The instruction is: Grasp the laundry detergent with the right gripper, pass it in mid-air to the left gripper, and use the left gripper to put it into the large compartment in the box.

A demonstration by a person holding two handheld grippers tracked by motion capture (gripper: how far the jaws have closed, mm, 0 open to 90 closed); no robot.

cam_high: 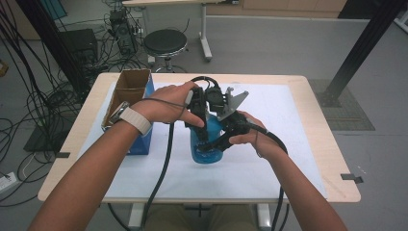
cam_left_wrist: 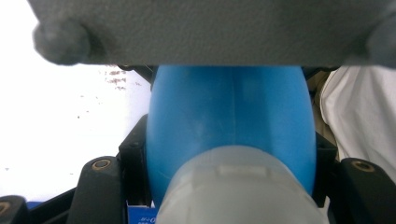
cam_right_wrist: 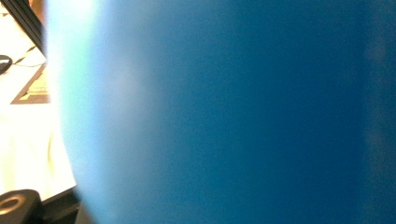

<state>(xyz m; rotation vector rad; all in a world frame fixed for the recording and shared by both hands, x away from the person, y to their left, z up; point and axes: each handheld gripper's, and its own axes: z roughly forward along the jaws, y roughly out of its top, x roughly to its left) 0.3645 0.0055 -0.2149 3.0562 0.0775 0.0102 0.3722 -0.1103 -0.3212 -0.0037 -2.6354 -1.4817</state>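
Right now my left claw [cam_high: 204, 132] is pinching the blue bottle [cam_high: 208, 142] near its pale cap [cam_left_wrist: 240, 186], jaws pressing both sides. My right claw [cam_high: 222, 139] is crowding the bottle's body; I cannot tell its grip. Bottle is standing mid-table [cam_high: 308, 125], beside an open cardboard box [cam_high: 130, 91] whose blue print is staying unreadable.

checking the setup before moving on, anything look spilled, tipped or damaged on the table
Nothing stands out. The blue bottle is upright between both claws, and the open box stands at the table's left. No spill shows.
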